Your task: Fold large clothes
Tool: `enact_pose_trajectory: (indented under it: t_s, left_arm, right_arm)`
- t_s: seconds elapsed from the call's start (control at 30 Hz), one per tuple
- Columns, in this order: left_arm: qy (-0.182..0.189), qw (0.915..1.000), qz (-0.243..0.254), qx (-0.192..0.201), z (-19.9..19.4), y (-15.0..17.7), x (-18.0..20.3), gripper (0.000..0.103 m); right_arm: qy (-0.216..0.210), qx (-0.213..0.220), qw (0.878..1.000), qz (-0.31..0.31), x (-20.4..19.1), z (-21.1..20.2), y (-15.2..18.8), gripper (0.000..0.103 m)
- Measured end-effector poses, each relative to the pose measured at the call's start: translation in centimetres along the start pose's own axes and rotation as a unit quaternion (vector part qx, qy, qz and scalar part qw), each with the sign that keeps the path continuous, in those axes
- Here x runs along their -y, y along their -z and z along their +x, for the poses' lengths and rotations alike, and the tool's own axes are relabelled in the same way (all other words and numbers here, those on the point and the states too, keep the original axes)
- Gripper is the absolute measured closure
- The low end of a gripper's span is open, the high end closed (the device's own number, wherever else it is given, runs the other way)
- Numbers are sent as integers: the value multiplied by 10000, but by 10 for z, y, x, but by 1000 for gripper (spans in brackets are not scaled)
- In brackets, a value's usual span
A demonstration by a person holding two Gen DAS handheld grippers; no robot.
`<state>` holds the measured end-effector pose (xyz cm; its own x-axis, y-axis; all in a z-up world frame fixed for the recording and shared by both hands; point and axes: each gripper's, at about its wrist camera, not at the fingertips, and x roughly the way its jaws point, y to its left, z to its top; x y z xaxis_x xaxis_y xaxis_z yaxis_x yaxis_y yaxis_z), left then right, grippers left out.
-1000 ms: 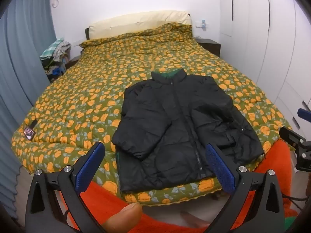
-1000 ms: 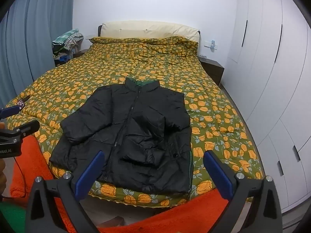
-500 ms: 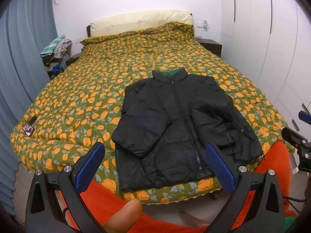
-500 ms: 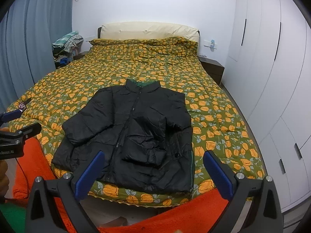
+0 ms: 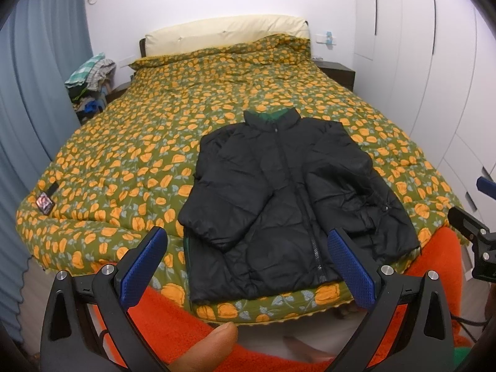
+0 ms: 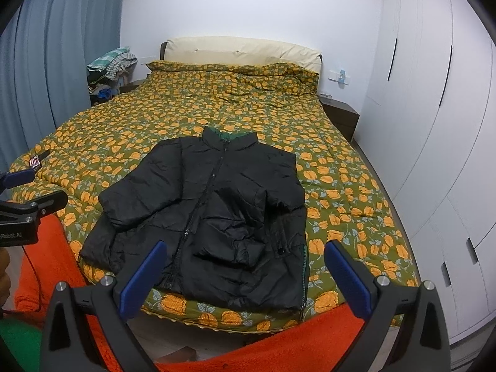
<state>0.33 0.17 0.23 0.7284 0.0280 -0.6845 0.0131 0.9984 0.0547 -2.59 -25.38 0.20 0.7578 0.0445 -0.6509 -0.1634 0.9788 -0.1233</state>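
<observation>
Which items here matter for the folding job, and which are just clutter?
For the job:
black puffer jacket, lying front up on the floral quilt
left gripper, open, holding nothing
right gripper, open, holding nothing

Lying about:
pile of clothes beside the bed
small tag at the quilt's corner
nightstand

Jacket (image 5: pixel 285 198) lies on bed (image 5: pixel 130 161), near its foot.

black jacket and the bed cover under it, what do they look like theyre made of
Black puffer jacket: looks like thin synthetic shell, maybe nylon, over padding; slight sheen, puffy quilted creases, with a green lining at the collar.
Floral quilt: looks like matte woven cotton or a blend, padded; stitched dimples, no shine.
Both are guesses from the look alone.
</observation>
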Motion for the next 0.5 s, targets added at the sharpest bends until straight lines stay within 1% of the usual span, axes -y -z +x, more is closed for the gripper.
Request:
enact_pose_trajectory:
  t_s: [0.2, 0.33, 0.4, 0.47, 0.5]
  left_arm:
    - [11, 10000, -1, -5, 0, 0, -1, 0]
    - [4, 10000, -5, -1, 0, 0, -1, 0]
    - [4, 10000, -10, -4, 0, 0, -1, 0]
    - [5, 10000, -13, -7, 0, 1, -1, 0]
    - [6, 10000, -13, -8, 1, 1, -2, 0]
  right_arm:
    - [-250, 85, 9994, 213, 3, 1, -1, 0]
    - [-262, 43, 9994, 208, 2, 2, 0, 0]
    - [-156, 140, 9997, 107, 2, 2, 0, 0]
    - [-176, 156, 9997, 118, 2, 2, 0, 0]
    - [-147, 230, 9996, 101, 1, 2, 1, 0]
